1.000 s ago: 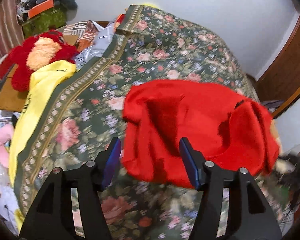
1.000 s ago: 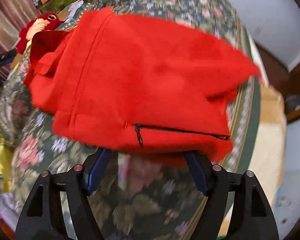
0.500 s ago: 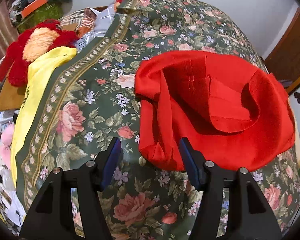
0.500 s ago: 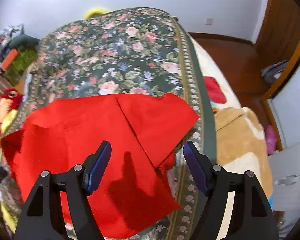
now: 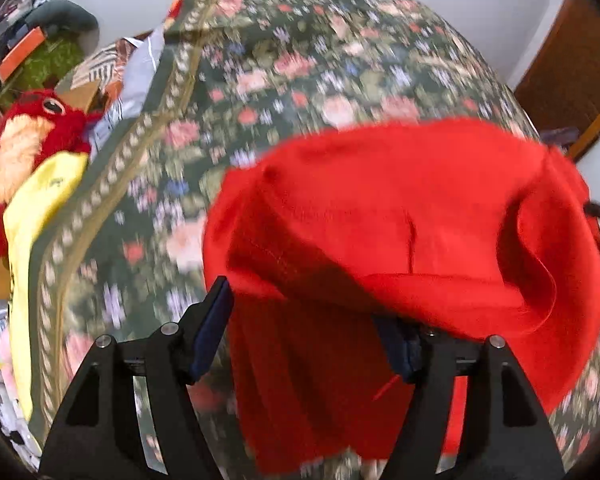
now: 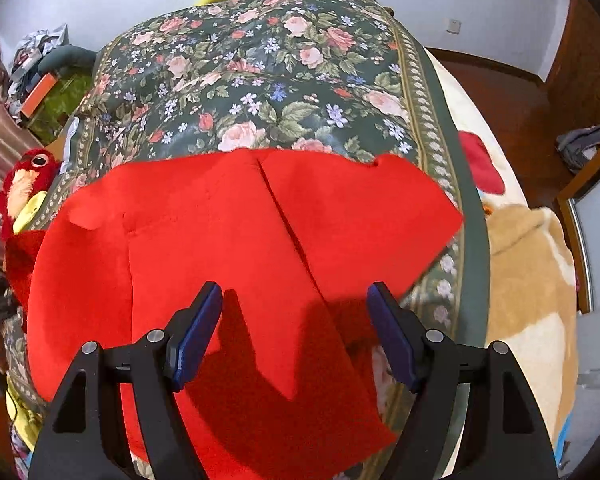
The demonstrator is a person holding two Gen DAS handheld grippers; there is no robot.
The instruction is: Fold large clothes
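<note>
Under the right gripper (image 6: pixel 294 330), the red garment (image 6: pixel 236 248) is matt, soft cloth. Beyond it, the floral bedspread (image 6: pixel 260 80) is smooth printed fabric. To the left, the plush toy (image 6: pixel 24 184) is fuzzy.

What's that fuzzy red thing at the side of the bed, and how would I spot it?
Start at the big bed with the dark green flowered cover. Look along the bed's left edge, past the patterned border, to the clutter piled there. The stuffed toy lies on a yellow cloth: shaggy red fur, a pale peach face and one round black eye, unlike the smooth red garment spread on the cover.

White walls (image 6: pixel 480 8), floral-covered bed (image 6: pixel 284 80)
</note>
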